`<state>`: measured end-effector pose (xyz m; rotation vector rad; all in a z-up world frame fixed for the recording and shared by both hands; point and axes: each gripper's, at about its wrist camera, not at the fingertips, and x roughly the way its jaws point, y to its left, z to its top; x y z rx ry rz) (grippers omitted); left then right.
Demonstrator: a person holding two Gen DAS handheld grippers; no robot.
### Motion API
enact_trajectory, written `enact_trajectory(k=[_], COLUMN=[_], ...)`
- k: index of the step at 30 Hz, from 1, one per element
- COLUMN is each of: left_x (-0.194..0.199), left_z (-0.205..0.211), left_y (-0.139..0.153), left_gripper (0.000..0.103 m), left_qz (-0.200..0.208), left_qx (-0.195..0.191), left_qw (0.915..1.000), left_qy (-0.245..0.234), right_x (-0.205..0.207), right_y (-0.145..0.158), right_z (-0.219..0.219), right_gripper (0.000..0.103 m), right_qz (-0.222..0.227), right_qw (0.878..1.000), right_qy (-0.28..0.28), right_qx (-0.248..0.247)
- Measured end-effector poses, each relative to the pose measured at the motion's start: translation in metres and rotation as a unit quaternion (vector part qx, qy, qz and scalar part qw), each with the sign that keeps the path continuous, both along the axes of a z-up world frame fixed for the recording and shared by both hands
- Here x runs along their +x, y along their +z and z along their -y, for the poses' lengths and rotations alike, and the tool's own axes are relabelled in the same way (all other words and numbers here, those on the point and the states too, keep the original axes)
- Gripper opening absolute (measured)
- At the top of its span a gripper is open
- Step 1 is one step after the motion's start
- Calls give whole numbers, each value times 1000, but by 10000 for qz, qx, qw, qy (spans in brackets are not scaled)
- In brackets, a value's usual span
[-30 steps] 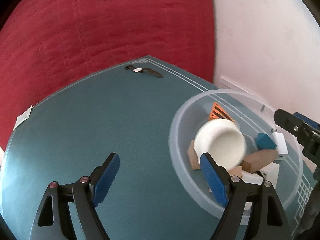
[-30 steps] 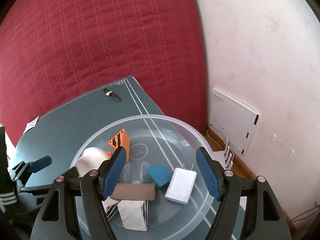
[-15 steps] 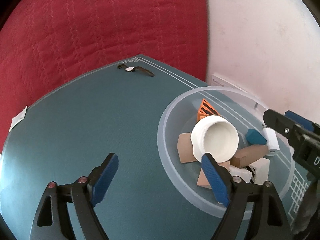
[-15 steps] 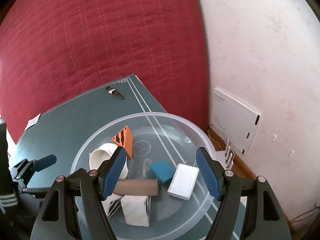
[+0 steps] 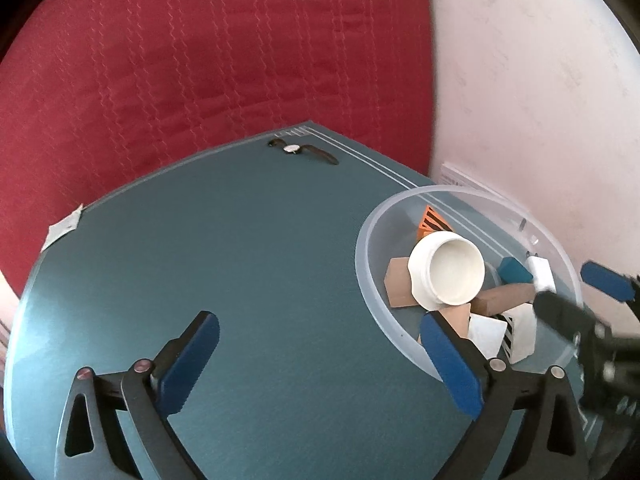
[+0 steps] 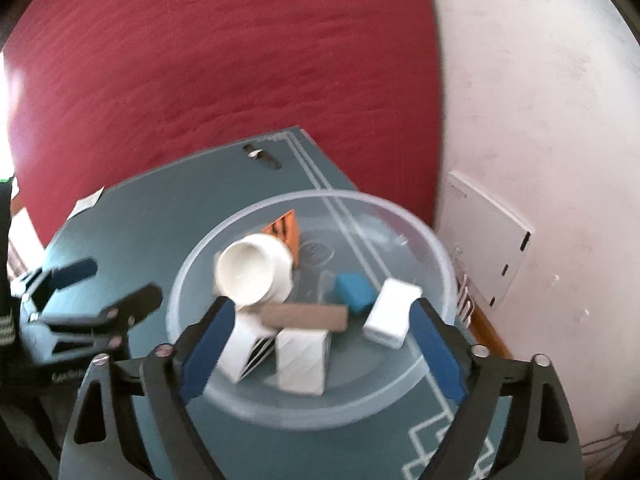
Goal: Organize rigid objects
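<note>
A clear plastic bowl (image 5: 364,264) (image 6: 400,216) stands on the teal table. In it lie a white cup (image 5: 452,272) (image 6: 248,276) on its side, an orange striped wedge (image 6: 286,230), a blue block (image 6: 354,292), a brown block (image 6: 308,316), a white box (image 6: 392,312) and white striped blocks (image 6: 304,356). My left gripper (image 5: 320,360) hangs over bare table left of the bowl, its jaws opening with nothing between them. My right gripper (image 6: 322,344) is at the bowl's near rim, jaws opening; the pads touch nothing.
A wristwatch (image 5: 302,150) lies near the table's far corner. A paper tag (image 5: 64,228) sits at the left edge. Red quilted fabric rises behind the table. A white wall with a white panel (image 6: 488,236) is on the right.
Both pairs of jaws have widened. The left gripper has drawn back to the left, away from the bowl. The right gripper has pulled back. The white cup has tipped mouth-up toward the cameras.
</note>
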<state>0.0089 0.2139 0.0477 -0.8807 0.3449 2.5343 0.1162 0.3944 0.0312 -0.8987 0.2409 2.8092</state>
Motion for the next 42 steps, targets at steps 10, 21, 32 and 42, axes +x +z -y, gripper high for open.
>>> enact_trajectory(k=[10, 21, 32, 42], left_x=[14, 24, 30, 37], left_z=[10, 11, 9, 0], left_y=[12, 16, 13, 8], left_gripper=[102, 102, 102, 102], left_qz=[-252, -418, -361, -414], left_qx=[-129, -225, -231, -368], left_qw=[9994, 9985, 9986, 9984], left_qy=[203, 266, 296, 138], right_x=[28, 31, 30, 25], right_y=[4, 5, 1, -4], right_z=[24, 35, 35, 33], right_gripper=[96, 97, 97, 97], right_qz=[59, 154, 288, 380], right_qw=[9994, 9983, 9973, 9970], right_qy=[60, 73, 25, 18], right_qx=[344, 549, 671, 672])
